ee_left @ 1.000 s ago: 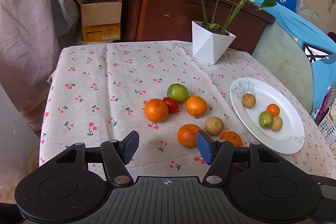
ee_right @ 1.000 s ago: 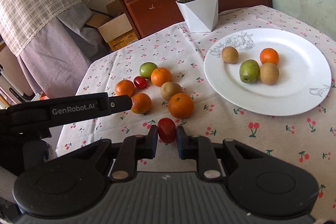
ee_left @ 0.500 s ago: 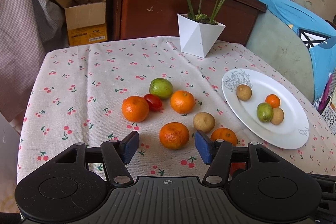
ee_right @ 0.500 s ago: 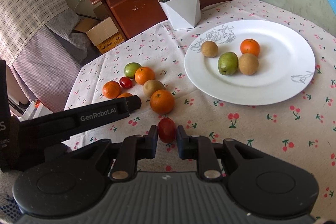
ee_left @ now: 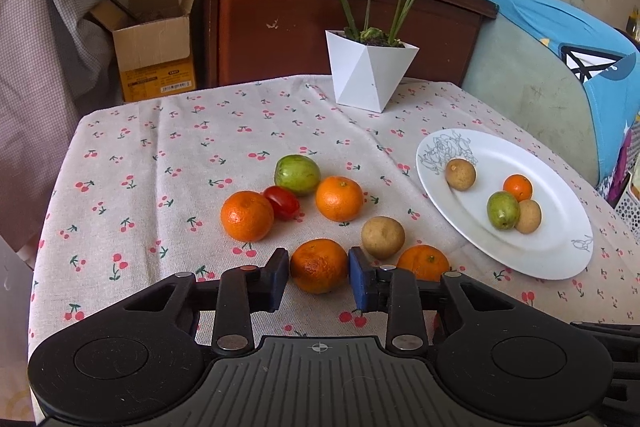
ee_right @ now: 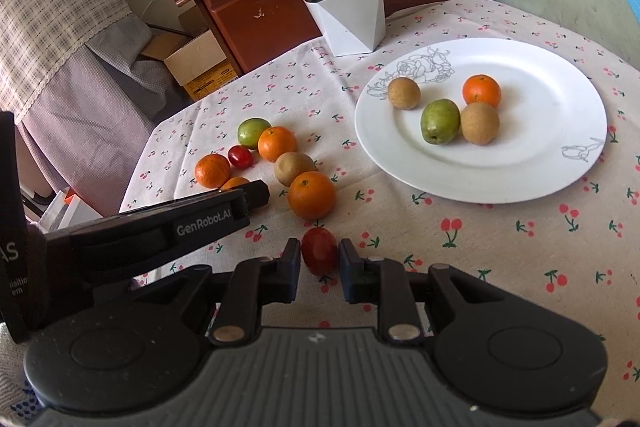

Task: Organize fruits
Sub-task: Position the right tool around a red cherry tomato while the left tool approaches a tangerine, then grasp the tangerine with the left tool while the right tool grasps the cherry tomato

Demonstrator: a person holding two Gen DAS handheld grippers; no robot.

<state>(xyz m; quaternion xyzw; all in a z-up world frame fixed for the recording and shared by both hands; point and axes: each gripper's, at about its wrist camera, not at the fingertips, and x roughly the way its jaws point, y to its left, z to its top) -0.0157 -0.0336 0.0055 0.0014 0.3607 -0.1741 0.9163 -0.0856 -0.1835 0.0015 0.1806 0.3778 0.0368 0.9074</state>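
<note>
My left gripper (ee_left: 319,277) has its blue pads on both sides of an orange tangerine (ee_left: 319,265) on the cherry-print cloth; the pads look close to touching it. My right gripper (ee_right: 319,258) is shut on a small red tomato (ee_right: 319,251), held above the cloth. Loose fruit lies nearby: two tangerines (ee_left: 247,215) (ee_left: 339,198), a green fruit (ee_left: 297,174), a red tomato (ee_left: 282,202), a brown fruit (ee_left: 383,237) and another tangerine (ee_left: 423,261). The white plate (ee_right: 556,131) holds two brown fruits, a green fruit (ee_right: 440,121) and a small tangerine (ee_right: 481,91).
A white faceted plant pot (ee_left: 370,75) stands at the table's back edge. Behind it are a wooden cabinet (ee_left: 280,15) and a cardboard box (ee_left: 154,59). The left gripper body (ee_right: 160,227) crosses the right wrist view at the left.
My left gripper moved forward and narrowed so the tangerine now sits between its pads. My right gripper carried the red tomato closer to the plate.
</note>
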